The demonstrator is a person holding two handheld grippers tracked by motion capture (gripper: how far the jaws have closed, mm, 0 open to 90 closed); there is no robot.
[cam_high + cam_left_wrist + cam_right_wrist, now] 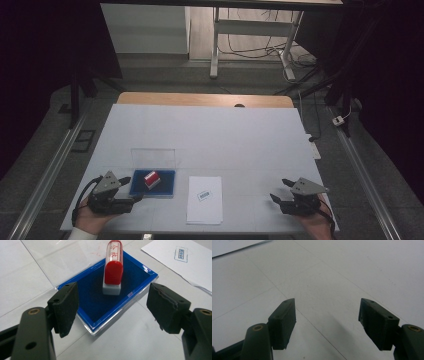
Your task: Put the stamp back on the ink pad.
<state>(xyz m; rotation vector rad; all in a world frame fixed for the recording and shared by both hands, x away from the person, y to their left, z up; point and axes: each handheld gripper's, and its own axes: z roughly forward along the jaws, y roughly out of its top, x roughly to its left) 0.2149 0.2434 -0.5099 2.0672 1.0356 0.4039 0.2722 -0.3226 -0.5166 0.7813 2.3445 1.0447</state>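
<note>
- The left gripper [131, 189] sits at the near left of the white table [240, 135], held in the person's left hand [92, 220], and points toward the blue ink pad [165, 186]
- Its jaws stand wide apart and grip nothing; in the left gripper view the near corner of the ink pad [100, 300] lies between and just beyond the two pads, which do not touch it
- A red stamp [151, 179] stands upright on the dark blue felt of the ink pad; in the left gripper view the stamp [113, 272] shows a red cap, a white base and a clear upper part with red characters
- The clear lid [153, 158] of the ink pad stands open on its far side
- A white sheet of paper [205, 207] lies just to the right of the ink pad, apart from it, with a small blue printed mark [203, 195] on its upper half; the same sheet [190, 267] shows at the top right of the left gripper view
- The right gripper [280, 190] rests at the near right of the table, well apart from the paper and the ink pad, held in the right hand [317, 225]
- Its jaws are also spread wide with nothing between them; the right gripper view shows bare table top [329, 285] ahead of its pads
</note>
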